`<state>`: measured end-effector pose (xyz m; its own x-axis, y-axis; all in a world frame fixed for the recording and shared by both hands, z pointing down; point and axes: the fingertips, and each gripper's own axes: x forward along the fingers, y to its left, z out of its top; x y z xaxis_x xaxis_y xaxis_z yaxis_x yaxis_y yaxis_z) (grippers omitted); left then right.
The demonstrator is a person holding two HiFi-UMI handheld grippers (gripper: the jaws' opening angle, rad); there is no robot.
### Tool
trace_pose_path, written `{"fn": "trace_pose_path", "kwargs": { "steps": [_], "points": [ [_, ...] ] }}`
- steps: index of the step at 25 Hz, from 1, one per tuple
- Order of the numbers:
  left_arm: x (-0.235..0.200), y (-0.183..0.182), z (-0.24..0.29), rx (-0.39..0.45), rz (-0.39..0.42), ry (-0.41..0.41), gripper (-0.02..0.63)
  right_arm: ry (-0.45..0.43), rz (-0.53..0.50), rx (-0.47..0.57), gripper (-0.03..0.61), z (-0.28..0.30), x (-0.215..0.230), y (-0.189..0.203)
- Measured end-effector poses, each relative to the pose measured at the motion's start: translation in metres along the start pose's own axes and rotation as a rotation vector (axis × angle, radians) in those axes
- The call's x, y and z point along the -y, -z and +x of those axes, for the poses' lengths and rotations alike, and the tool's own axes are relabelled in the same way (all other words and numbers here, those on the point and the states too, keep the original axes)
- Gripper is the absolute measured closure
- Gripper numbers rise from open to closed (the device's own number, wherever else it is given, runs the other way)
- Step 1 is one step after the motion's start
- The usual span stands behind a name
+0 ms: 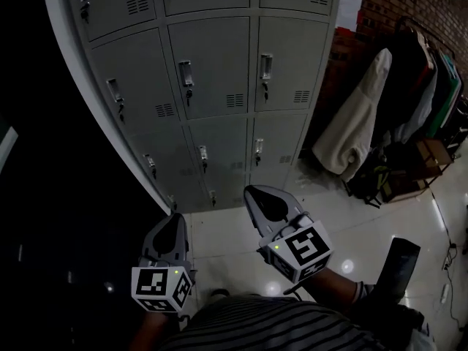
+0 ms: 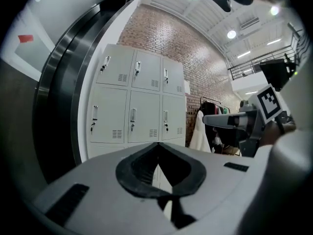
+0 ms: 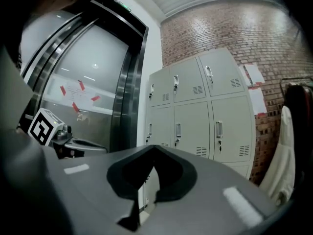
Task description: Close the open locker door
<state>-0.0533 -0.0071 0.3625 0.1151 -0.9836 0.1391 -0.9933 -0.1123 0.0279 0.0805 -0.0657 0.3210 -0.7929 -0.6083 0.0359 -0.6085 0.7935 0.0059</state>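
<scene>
The locker bank (image 1: 212, 86) stands ahead of both grippers, well apart from them. No door is seen standing open; every visible door lies flush. The fingers of the left gripper (image 1: 178, 218) and the right gripper (image 1: 254, 191) are together, with nothing held. A sheet-metal door is judged light, stiff and free-swinging; it is best pushed on its flat face near the latch edge.

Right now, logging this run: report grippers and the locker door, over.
Left gripper jaws shut, empty. Right gripper jaws shut, empty. Both held short of the lockers; every door in view looks closed. White coat hangs off right, clear of path.
</scene>
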Motion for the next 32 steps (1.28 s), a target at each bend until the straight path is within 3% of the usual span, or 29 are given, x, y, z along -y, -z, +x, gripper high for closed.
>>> {"fn": "trace_pose_path", "kwargs": {
  "steps": [8,12,16,32],
  "points": [
    [0.000,-0.016,-0.044,0.031,0.027,0.043,0.609,0.079,-0.010,-0.027,0.577,-0.023,-0.037,-0.003],
    [-0.008,-0.004,-0.060,0.021,0.017,0.048,0.609,0.083,0.074,-0.046,0.578,-0.018,-0.053,0.007],
    [-0.005,0.009,-0.070,0.008,0.008,0.076,0.609,0.104,0.069,-0.060,0.578,-0.020,-0.064,0.013],
    [-0.017,0.019,-0.054,-0.007,-0.006,0.077,0.609,0.080,0.044,-0.081,0.578,-0.002,-0.064,0.021]
  ]
}}
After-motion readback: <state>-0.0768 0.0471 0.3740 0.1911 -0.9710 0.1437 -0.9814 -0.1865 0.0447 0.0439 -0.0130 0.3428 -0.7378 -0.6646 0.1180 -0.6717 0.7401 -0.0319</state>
